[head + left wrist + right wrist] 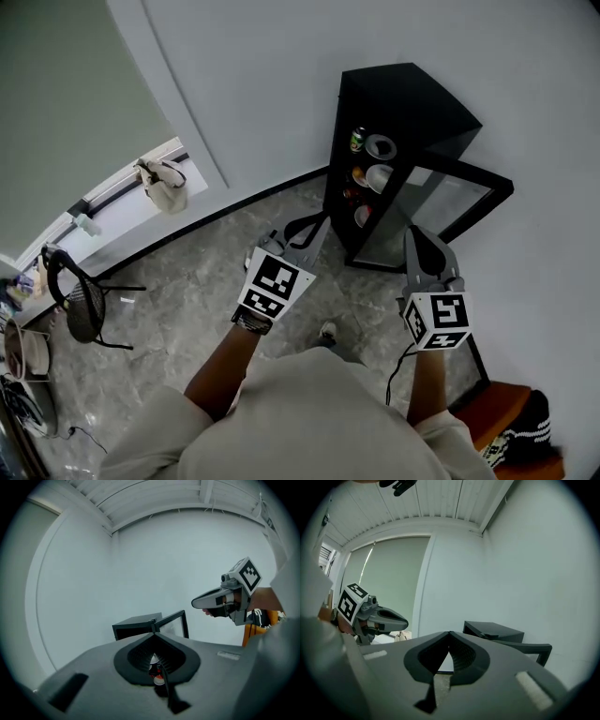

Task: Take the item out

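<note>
A black cabinet (pixel 412 103) stands against the white wall with its glass door (pixel 457 199) swung open. On the cabinet's shelves sit a green can (pixel 357 140) at the top with a white bowl (pixel 381 147) just beside it. More bowls (pixel 378 178) sit on the shelves below. Nothing has been taken out, and I cannot tell which of these is the one wanted.

The person stands in front of the cabinet with both tools raised toward it, clear of the shelves. The left hand-held gripper (pixel 317 226) points at the cabinet's lower front corner, its jaws pressed together with nothing between them. The right hand-held gripper (pixel 413 234) sits before the open door, its jaws also meeting at the tips and empty.

Well away from the cabinet, a black chair (pixel 80 305) stands on the marble floor (pixel 187 291).
</note>
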A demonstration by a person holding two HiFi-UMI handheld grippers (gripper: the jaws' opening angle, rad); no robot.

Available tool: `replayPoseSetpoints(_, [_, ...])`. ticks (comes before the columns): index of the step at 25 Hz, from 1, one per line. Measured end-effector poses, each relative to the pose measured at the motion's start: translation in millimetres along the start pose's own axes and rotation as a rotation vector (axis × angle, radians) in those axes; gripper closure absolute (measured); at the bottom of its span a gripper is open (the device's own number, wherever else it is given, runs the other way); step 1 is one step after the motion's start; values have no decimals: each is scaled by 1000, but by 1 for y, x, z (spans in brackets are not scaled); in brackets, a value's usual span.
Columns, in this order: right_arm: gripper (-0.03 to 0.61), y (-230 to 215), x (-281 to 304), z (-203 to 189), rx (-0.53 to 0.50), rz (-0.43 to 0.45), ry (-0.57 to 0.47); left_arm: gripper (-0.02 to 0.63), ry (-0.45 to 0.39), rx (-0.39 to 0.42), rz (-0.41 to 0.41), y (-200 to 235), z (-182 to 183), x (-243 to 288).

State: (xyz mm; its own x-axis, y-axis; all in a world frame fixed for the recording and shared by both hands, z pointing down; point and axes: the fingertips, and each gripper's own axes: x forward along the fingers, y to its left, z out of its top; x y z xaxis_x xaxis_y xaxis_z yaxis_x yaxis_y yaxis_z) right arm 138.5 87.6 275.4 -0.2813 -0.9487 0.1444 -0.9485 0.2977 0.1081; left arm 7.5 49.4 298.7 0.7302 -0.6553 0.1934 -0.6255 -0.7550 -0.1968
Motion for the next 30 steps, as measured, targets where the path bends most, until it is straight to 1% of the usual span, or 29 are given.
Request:
replayPoseSetpoints(5, [571, -29, 29, -2, -13, 57, 7, 611, 18, -20, 18, 2, 3, 39])
replayPoseSetpoints(10, [570, -46, 55, -8, -12, 116, 7, 611, 43, -65, 34, 4, 2, 67])
replayPoseSetpoints(14, [571, -48, 71, -12, -4, 152, 6, 611, 61, -119, 36, 6, -3, 78])
replayPoseSetpoints(18, [571, -43, 92, -17, -7, 181, 16, 606, 111, -85, 64, 18, -16, 89])
replayPoseSetpoints(21, [571, -42, 107, -25, -6, 182, 41, 603, 115, -117, 53, 26, -24, 99])
replayPoseSetpoints(23, [571, -44, 116, -33, -3, 169, 55, 599, 109, -169, 31, 30, -32, 110])
replayPoseSetpoints(27, [571, -48, 134, -52, -13, 156, 78, 585, 82, -358, -28, 39, -55, 140])
replayPoseSetpoints(30, [571, -55, 150, -60, -5, 146, 97, 569, 90, -435, -59, 50, -69, 166])
